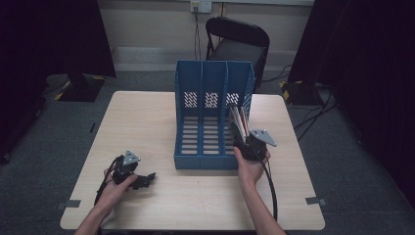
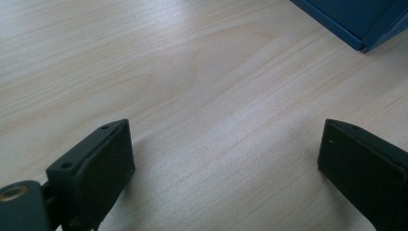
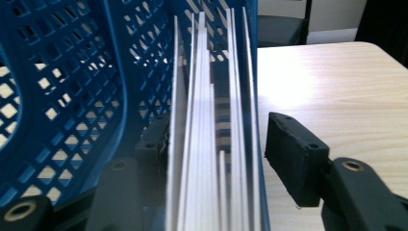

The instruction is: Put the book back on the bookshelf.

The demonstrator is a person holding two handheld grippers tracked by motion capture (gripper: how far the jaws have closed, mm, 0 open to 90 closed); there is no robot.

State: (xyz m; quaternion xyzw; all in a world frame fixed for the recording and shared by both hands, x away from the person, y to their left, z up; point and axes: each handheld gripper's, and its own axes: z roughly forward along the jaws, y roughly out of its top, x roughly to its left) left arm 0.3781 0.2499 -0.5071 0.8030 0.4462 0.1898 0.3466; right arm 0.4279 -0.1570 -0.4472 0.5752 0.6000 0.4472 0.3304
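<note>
the right claw (image 1: 243,139) sits at the front of the blue file rack (image 1: 201,83), at its right-hand compartment, where a stack of thin books or folders (image 1: 239,121) stands upright on edge. in the right gripper view the stack (image 3: 211,144) rises between the two black jaws: the left jaw lies against the stack's outer sheet, while the right jaw stands off to the side of it with a gap and the rack's blue side wall between. so the claw is released, not pressing on the stack. the rack (image 3: 62,96) stands near the middle of the desk (image 1: 147,122), its two other compartments to the left of the stack.

the left claw (image 1: 144,180) rests low over the desk near the front left, well apart from the rack. in the left gripper view its jaws stand wide with bare wood (image 2: 192,96) between them, released, and a corner of the rack (image 2: 356,24) shows at the top right.
</note>
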